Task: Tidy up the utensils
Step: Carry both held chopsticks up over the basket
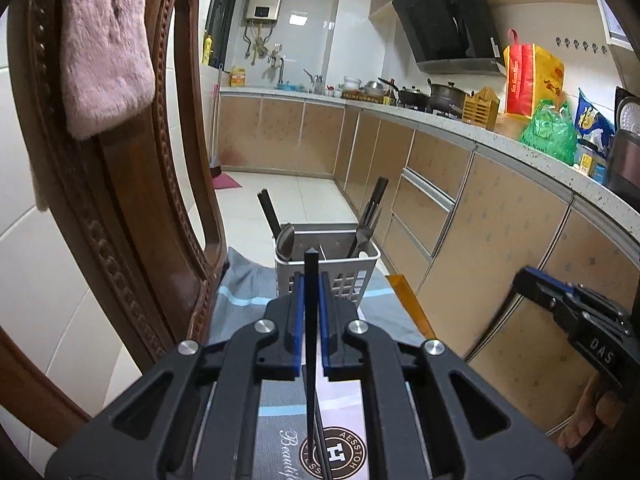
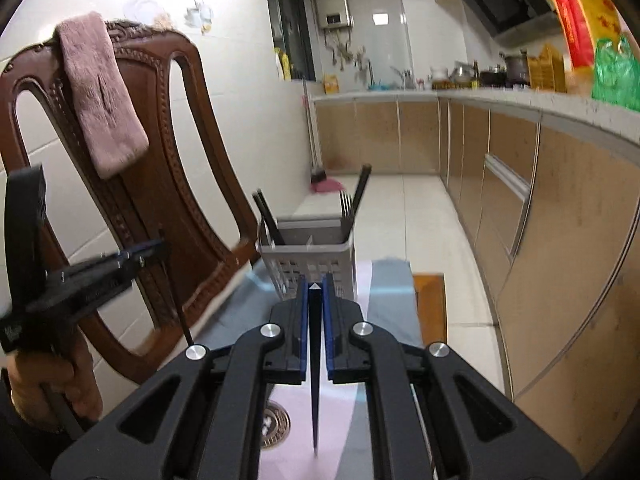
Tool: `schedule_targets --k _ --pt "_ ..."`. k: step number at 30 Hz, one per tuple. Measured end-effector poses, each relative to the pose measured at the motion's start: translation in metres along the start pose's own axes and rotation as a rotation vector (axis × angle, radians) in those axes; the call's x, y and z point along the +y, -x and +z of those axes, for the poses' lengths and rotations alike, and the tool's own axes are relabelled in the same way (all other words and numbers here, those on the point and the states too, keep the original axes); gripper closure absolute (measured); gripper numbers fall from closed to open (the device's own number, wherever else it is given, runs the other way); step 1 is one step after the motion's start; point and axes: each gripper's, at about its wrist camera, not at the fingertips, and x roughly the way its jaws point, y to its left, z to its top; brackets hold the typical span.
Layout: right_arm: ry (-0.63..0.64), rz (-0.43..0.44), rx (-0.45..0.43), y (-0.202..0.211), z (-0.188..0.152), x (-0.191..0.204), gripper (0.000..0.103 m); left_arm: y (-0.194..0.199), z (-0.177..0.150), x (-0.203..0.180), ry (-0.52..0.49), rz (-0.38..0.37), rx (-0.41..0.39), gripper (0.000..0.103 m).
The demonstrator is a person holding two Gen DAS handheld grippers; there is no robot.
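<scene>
The left chopstick (image 1: 311, 344) runs off the picture's lower edge.

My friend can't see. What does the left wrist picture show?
The left gripper is shut on a black chopstick, pointing toward a grey utensil caddy holding a spoon and forks. A wooden chair stands left.

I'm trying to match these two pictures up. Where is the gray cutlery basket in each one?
Left wrist view: the gray cutlery basket stands at centre, just past the left tool.
Right wrist view: the basket is at centre, beyond the right tool.
Shared landmark: the pink towel on the wooden chair back.
</scene>
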Motion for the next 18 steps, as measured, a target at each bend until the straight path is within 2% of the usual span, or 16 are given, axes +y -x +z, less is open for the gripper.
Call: schedule_targets --k 12,15,18 --pt "-0.02 -0.002 0.016 -0.018 -0.001 -0.004 0.096 0.008 0.002 0.006 0.01 0.005 -0.005 0.096" --pt "-0.008 0.016 -0.001 -0.019 0.016 0.0 0.096 0.01 0.004 0.01 0.025 0.003 -0.015 0.096" --pt "0.001 0.035 -0.055 -0.018 0.052 0.005 0.096 0.012 0.005 0.014 0.038 0.002 -0.023 0.096"
